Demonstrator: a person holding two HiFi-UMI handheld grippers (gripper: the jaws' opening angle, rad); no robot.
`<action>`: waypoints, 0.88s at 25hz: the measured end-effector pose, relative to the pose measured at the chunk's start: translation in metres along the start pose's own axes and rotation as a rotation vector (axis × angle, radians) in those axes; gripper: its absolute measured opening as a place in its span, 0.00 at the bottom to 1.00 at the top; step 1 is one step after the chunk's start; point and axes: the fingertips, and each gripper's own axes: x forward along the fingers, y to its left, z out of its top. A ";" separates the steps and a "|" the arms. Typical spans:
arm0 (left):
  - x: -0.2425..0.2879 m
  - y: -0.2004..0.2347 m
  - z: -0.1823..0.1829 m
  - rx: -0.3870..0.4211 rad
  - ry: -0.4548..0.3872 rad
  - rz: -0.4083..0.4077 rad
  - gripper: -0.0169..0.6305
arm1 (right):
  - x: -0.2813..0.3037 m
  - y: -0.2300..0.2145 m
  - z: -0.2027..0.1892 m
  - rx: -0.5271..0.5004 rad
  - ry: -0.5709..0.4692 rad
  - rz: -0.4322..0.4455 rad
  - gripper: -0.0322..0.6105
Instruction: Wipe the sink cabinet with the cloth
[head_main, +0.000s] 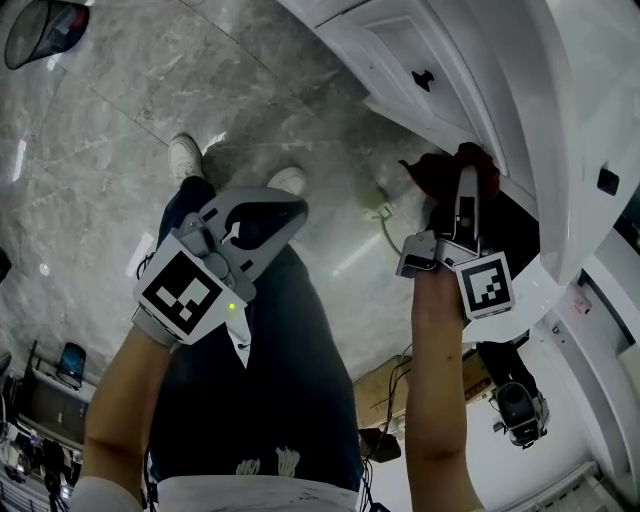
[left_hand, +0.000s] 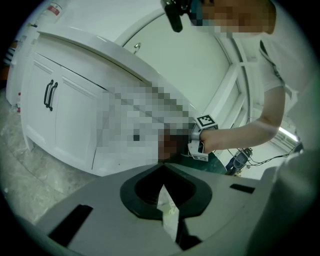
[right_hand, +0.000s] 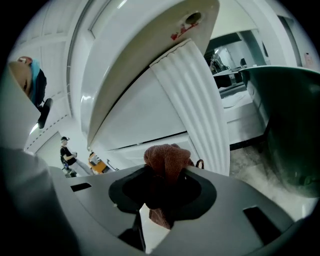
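Note:
The white sink cabinet (head_main: 400, 60) fills the upper right of the head view. In the left gripper view its doors carry black handles (left_hand: 49, 95). My right gripper (head_main: 463, 195) is shut on a dark red cloth (head_main: 440, 170) and holds it against the cabinet's lower edge. In the right gripper view the cloth (right_hand: 167, 157) bunches up out of the right gripper (right_hand: 165, 175), close to a fluted white post (right_hand: 192, 100). My left gripper (head_main: 262, 222) hangs over my legs, away from the cabinet, its jaws together and holding nothing. The left gripper (left_hand: 162, 175) looks toward the cabinet and the right gripper (left_hand: 200, 145).
The floor is grey marble (head_main: 130, 120), with a black bin (head_main: 40, 30) at the far left. A cable (head_main: 385, 228) lies near the cabinet's foot. A camera on a stand (head_main: 520, 408) is at the lower right. A dark rounded container (right_hand: 290, 130) is close on the right.

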 end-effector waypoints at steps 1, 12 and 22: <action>0.000 0.002 -0.001 0.000 0.001 0.004 0.04 | 0.002 -0.003 0.002 0.000 -0.003 -0.017 0.23; -0.011 0.007 0.009 0.009 -0.015 0.057 0.04 | 0.028 -0.015 0.002 -0.022 0.027 -0.036 0.23; -0.019 0.016 0.000 -0.019 -0.054 0.149 0.04 | 0.058 -0.038 -0.033 0.020 0.098 -0.062 0.23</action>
